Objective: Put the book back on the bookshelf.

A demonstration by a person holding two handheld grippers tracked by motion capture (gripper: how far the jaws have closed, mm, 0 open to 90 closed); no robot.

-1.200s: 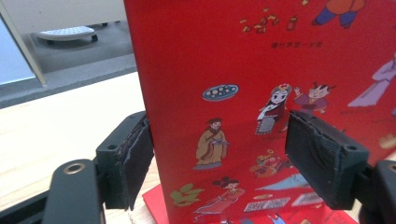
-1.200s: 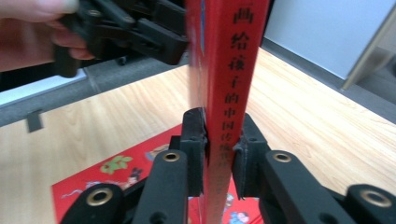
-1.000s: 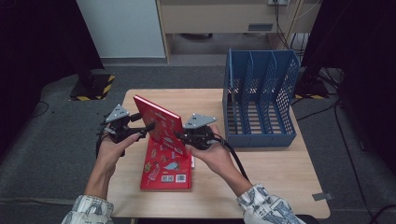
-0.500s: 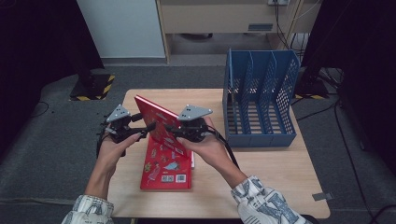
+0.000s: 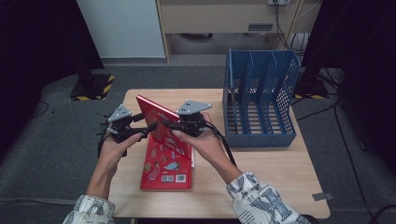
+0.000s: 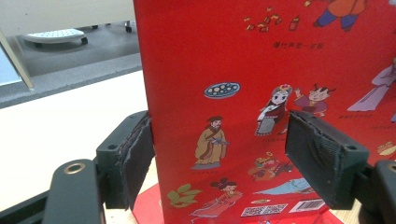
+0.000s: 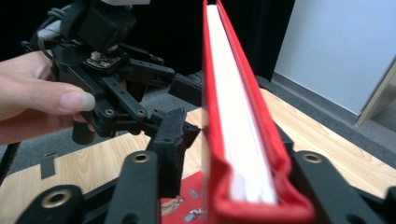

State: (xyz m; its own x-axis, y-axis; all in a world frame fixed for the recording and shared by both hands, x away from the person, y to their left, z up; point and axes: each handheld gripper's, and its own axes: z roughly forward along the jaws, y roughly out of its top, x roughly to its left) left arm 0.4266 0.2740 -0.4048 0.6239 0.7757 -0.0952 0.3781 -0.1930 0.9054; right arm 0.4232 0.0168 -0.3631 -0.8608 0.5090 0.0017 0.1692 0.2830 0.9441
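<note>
Red hardcover, the upper book (image 5: pixel 161 122), is standing tilted on its edge between my two tools, its long axis running up and away from me toward the blue file rack (image 5: pixel 259 95). I am holding my right tool (image 5: pixel 173 125) around the book's near edge: its jaws have just been opening, and in the right gripper view the left jaw is standing apart from the cover (image 7: pixel 243 140), so I am judging this one open around the book, not pinching it. My left tool (image 5: pixel 148 127) is straddling the opposite edge; one pad (image 6: pixel 140 158) is touching the cover (image 6: pixel 261 93), the other is hanging off it, so whether it is gripping I cannot tell. Beneath lies a second red book (image 5: pixel 164 168), flat on the desk (image 5: pixel 261 172). Two books, one rack with three slots, right of the books; my right hand is nearer it.
</note>
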